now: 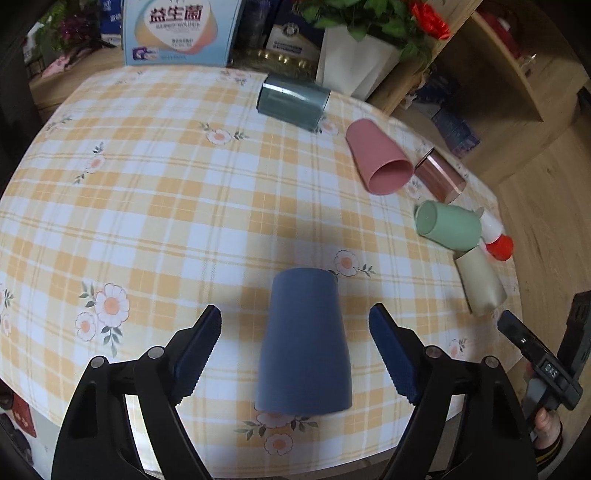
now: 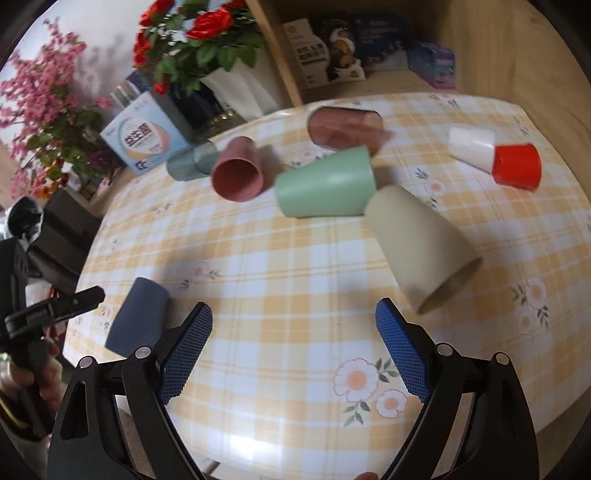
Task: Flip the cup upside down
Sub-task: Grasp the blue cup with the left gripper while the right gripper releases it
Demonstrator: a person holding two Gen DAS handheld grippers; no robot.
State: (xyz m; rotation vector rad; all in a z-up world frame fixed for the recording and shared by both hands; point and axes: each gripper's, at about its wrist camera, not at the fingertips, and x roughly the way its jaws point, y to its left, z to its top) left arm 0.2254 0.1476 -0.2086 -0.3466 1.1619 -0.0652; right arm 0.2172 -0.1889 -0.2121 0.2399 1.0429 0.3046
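A dark blue cup (image 1: 304, 341) stands upside down on the checked tablecloth (image 1: 155, 206), between the fingers of my left gripper (image 1: 295, 343). The jaws are wide open and do not touch it. The blue cup also shows at the left in the right wrist view (image 2: 138, 319), with a left finger (image 2: 64, 304) beside it. My right gripper (image 2: 293, 350) is open and empty over bare cloth. A beige cup (image 2: 417, 247) lies on its side just ahead of it to the right.
Several cups lie on their sides: pink (image 1: 378, 162), green (image 1: 448, 225), beige (image 1: 480, 280), grey-blue (image 1: 291, 101), a rose transparent one (image 1: 439, 177) and a red-and-white one (image 2: 495, 158). A box (image 1: 177, 31), flowers (image 2: 199, 37) and a wooden shelf (image 1: 491, 74) stand behind the table.
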